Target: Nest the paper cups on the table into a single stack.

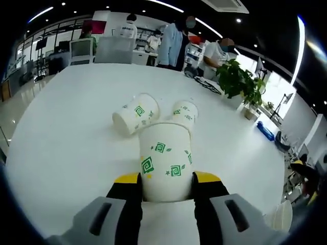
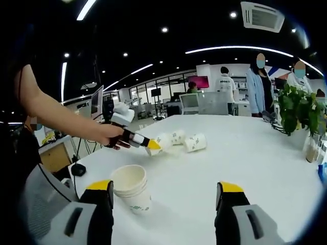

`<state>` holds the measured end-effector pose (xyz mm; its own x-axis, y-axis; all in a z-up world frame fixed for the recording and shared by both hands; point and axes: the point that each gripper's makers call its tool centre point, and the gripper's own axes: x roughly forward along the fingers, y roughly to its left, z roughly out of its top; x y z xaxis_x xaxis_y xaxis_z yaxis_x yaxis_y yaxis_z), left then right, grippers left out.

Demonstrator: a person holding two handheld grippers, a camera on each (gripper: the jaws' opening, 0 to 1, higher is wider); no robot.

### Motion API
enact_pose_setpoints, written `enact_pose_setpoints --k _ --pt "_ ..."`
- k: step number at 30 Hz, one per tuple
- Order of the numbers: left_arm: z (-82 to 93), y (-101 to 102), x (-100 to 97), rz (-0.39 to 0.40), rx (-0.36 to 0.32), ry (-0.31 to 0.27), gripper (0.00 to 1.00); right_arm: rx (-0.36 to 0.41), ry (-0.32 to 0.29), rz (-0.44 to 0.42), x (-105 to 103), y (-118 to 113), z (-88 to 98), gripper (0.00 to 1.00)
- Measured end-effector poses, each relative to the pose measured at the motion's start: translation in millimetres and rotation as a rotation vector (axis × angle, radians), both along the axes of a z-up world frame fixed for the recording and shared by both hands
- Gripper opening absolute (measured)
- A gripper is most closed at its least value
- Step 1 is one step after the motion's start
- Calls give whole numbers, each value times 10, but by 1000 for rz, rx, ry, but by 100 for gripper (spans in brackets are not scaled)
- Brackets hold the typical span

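Note:
In the left gripper view my left gripper (image 1: 167,179) is shut on a white paper cup (image 1: 164,161) with green square patterns, held with its mouth away from me over the white table (image 1: 66,143). Beyond it two more cups lie on their sides: one to the left (image 1: 136,113) and one behind (image 1: 185,113). In the right gripper view my right gripper (image 2: 166,191) stands open with nothing between its fingers. A stack of nested cups (image 2: 132,187) stands upright just inside its left finger. Further off, the left gripper (image 2: 145,144) holds its cup (image 2: 162,141) near the two lying cups (image 2: 195,142).
A potted green plant (image 1: 240,81) stands on the table's far right side, also seen as a plant (image 2: 296,109) at the right. Several people stand at desks behind the table. A person's arm (image 2: 61,120) reaches in from the left. Chairs and monitors line the back.

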<state>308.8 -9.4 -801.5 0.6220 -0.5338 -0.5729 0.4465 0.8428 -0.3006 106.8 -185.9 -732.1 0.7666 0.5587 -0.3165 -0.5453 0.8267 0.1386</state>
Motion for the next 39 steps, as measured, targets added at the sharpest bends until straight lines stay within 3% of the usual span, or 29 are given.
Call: enact_pose_setpoints --k 11,27,39 --pt "179 -41 -389 -51 -27 -26 37 40 -14 -1 0 8 127 82" --pt "717 -134 -780 -173 -63 -144 37 41 -48 80 93 205 423 79" --pt "1032 -108 -1097 -184 -92 -211 37 84 -69 111 118 299 616 76"
